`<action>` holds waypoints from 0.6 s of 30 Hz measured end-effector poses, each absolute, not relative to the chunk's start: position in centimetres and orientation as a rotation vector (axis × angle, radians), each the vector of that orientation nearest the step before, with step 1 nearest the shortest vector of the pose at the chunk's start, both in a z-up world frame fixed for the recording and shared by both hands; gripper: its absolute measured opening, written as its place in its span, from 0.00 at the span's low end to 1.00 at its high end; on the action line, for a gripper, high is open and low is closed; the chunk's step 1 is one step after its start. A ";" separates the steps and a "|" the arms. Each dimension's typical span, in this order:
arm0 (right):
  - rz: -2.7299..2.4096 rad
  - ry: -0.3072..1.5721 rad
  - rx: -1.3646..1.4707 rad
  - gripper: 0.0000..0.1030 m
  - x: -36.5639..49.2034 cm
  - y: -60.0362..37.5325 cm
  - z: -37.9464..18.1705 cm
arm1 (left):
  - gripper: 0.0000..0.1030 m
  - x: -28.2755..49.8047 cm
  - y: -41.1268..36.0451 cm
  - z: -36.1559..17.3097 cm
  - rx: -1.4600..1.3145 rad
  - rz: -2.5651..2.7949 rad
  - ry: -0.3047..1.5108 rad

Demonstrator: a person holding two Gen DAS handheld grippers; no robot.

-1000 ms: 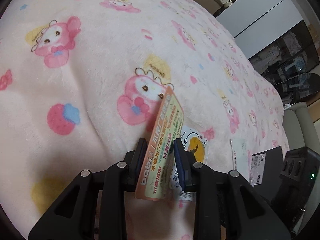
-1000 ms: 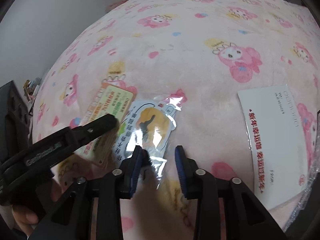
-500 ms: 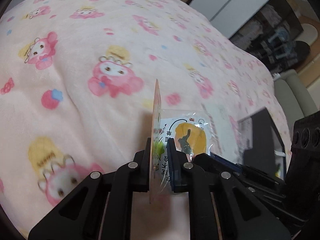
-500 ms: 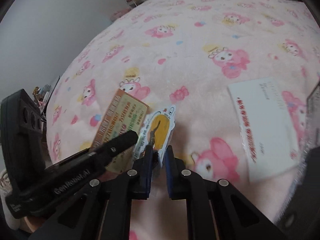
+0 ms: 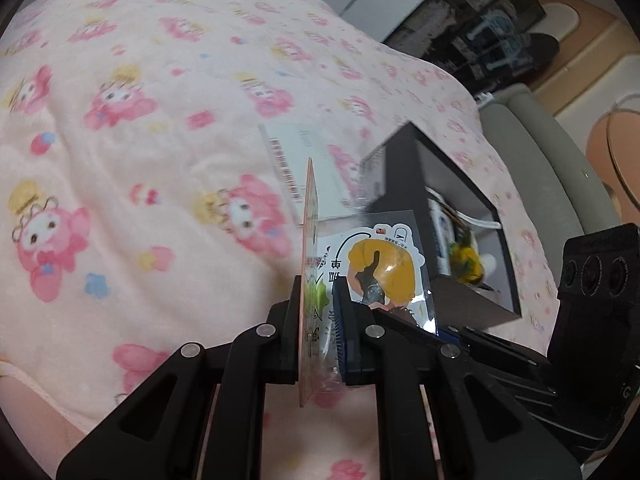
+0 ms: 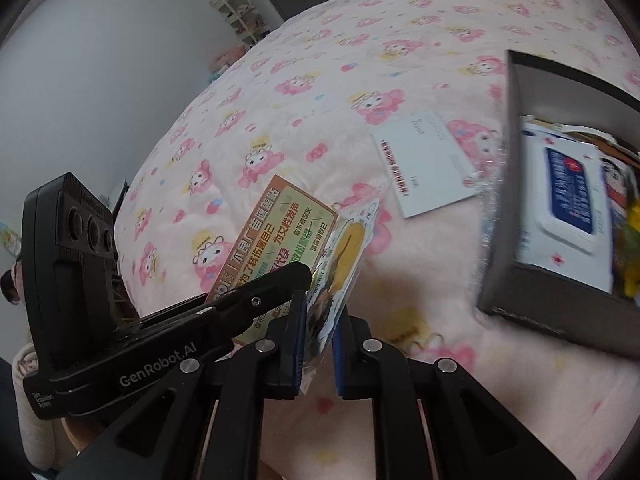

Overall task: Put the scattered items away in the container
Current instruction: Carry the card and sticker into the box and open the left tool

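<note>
My left gripper point(image 5: 316, 320) is clenched on an orange card point(image 5: 309, 264), which I see edge-on in the left view and face-on, with its green panel of print, in the right view point(image 6: 280, 236). My right gripper point(image 6: 320, 344) has its fingers closed on a clear sticker packet point(image 6: 340, 264) with a yellow picture; in the left view that packet point(image 5: 376, 268) sits just to the right of the card, the two nearly touching. Both items are lifted off the bed and held close together, the left gripper's body point(image 6: 160, 340) crossing in from my left in the right view. Below them the pink blanket point(image 5: 140, 140) with its cartoon print covers the bed. A white envelope point(image 6: 424, 164) with a line of red characters lies flat on the blanket, just beside the black box point(image 6: 532, 308). The box stands open to my right, and inside I can make out a white wipes pack point(image 6: 568, 200) with a blue label and something yellow point(image 5: 466, 264) beside it, too blurred to identify. The card and packet are both outside the box, near its left wall.
</note>
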State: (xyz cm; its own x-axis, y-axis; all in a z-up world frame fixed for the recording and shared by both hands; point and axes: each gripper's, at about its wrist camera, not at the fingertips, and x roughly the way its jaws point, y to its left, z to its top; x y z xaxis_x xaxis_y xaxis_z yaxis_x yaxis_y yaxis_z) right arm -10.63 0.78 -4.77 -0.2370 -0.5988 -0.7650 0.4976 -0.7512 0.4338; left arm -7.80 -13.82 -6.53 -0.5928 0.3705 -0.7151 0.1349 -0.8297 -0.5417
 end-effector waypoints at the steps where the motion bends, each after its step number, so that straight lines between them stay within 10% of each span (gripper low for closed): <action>1: -2.042 -0.142 1.316 0.09 -10.3 1.6 -4.5 | 0.10 -7.9 -13.0 -5.6 -1.324 2.542 -0.829; 18: -2.324 -0.253 1.277 0.09 -15.9 18.5 -0.2 | 0.12 -17.8 3.9 -2.7 -1.354 2.354 -0.571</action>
State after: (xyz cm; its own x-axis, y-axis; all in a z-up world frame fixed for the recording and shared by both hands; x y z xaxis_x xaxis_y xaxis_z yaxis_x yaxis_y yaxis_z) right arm -15.86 18.50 -0.22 -0.4543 -0.4869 -0.7460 0.3147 -0.8711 0.3769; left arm -17.77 3.95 -2.74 -0.4730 0.4980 -0.7268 -0.1099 -0.8518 -0.5122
